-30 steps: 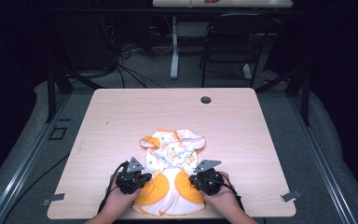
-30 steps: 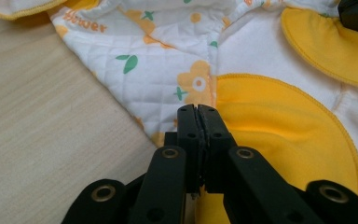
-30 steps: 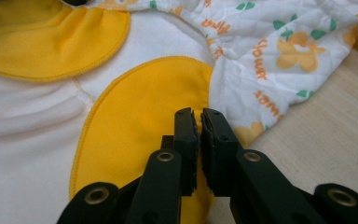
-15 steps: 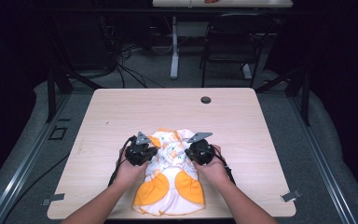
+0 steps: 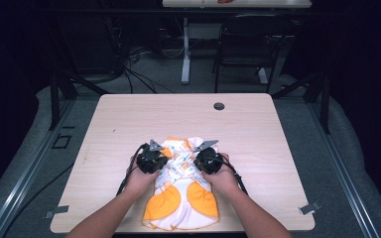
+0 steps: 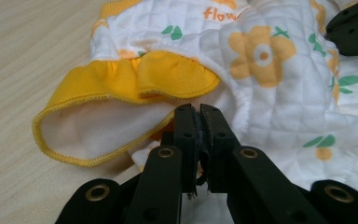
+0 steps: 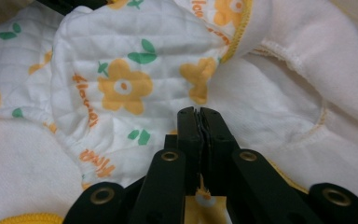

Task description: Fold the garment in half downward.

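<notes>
The left gripper [image 6: 198, 112] is seen with its two black jaws pressed together, and a thin bit of cloth looks to be pinched between them. The right gripper [image 7: 198, 114] is closed the same way, with a thin fold of cloth nipped at its tips; its jaws have just been closing.

The thing held is a small white quilted baby garment with orange flowers, green leaves and orange frilly edges [image 5: 181, 191]. It lies on the pale wooden table [image 5: 104, 129], near the edge closest to the person, well apart from the small dark round hole [image 5: 219, 106] at the far side of the table.

A second ago both grippers were low down at the orange bottom part of the garment. Now they are placed higher up on it, one at each side of its middle, and the orange bottom part is left free, nearer the person. The top part is bunched between the two grippers. It looks as if new holds are taken, so the garment can be folded or smoothed next.
</notes>
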A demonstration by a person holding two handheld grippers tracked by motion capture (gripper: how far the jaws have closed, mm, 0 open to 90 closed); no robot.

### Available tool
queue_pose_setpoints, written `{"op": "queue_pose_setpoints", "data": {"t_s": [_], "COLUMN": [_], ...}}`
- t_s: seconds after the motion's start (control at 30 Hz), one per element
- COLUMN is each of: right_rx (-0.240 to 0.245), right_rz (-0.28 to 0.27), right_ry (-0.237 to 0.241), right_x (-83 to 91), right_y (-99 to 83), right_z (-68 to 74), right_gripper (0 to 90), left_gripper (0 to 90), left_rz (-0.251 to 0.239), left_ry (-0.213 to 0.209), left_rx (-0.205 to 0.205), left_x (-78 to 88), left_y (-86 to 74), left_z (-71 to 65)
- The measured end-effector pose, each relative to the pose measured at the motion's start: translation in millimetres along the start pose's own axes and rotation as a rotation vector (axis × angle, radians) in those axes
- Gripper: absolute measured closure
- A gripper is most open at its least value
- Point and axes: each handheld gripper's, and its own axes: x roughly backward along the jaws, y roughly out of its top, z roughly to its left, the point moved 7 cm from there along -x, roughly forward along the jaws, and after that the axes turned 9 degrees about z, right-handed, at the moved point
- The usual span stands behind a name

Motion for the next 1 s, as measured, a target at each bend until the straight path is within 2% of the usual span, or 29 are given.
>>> {"op": "queue_pose_setpoints", "data": {"t_s": [0.27, 0.43, 0.57, 0.67, 0.7, 0.8, 0.9, 1.0], "right_rx": [-0.002, -0.017, -0.043, -0.045, -0.041, -0.064, -0.087, -0.094], "right_rz": [-0.011, -0.006, -0.019, -0.027, -0.046, -0.104, -0.135, -0.144], "right_ry": [0.004, -0.004, 0.0, 0.002, 0.003, 0.001, 0.008, -0.025], "right_x": [0.7, 1.0, 0.9, 3.6, 6.7, 17.9, 24.4, 24.2], "right_y": [-2.4, -2.7, -2.3, -1.4, 0.4, 9.9, 20.6, 30.6], "right_z": [6.4, 7.6, 8.2, 10.4, 10.0, 1.7, -12.2, -27.0], "right_gripper": [87.4, 86.6, 82.2, 81.4, 81.7, 82.7, 81.7, 78.1], "left_gripper": [85.1, 82.5, 77.7, 73.6, 72.5, 69.4, 65.2, 63.6], "left_rz": [0.026, -0.012, -0.05, -0.052, -0.052, -0.058, -0.053, -0.039], "left_ry": [-0.016, -0.019, 0.016, 0.043, 0.051, 0.065, 0.073, 0.076], "left_rx": [-0.008, -0.002, 0.037, 0.06, 0.072, 0.081, 0.092, 0.095], "left_x": [4.9, 20.9, 26.6, 23.4, 21.3, 15.6, 9.5, 4.4], "left_y": [-3.7, 11.1, 26.1, 32.8, 34.6, 36.7, 36.1, 34.5], "left_z": [-0.2, 9.6, 24.0, 33.1, 35.9, 40.2, 44.2, 46.6]}}
